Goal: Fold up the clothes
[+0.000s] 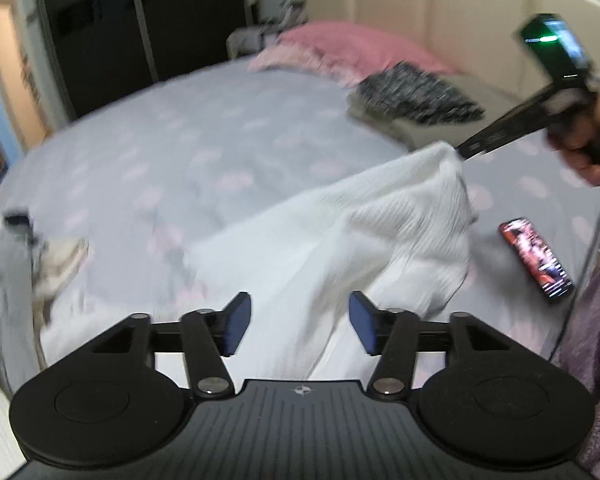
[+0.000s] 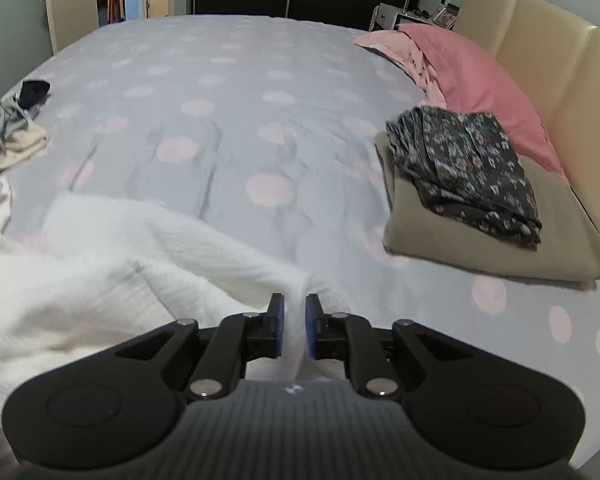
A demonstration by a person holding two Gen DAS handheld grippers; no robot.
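A white ribbed garment (image 1: pixel 340 236) lies on the bed, one corner lifted up to the right. My right gripper (image 2: pixel 295 326) is shut on that corner of the white garment (image 2: pixel 112 276); it also shows in the left wrist view (image 1: pixel 466 148), pinching the raised cloth. My left gripper (image 1: pixel 299 326) is open and empty, hovering just above the near part of the garment, its blue pads (image 1: pixel 238 320) wide apart.
The bed sheet (image 2: pixel 236 92) is lilac with pink dots. A folded stack, dark floral garment (image 2: pixel 468 168) on a beige one (image 2: pixel 492 248), sits by the pink pillow (image 2: pixel 472 76). A heap of unfolded clothes (image 2: pixel 8 136) lies far left. A phone (image 1: pixel 536 260) lies at right.
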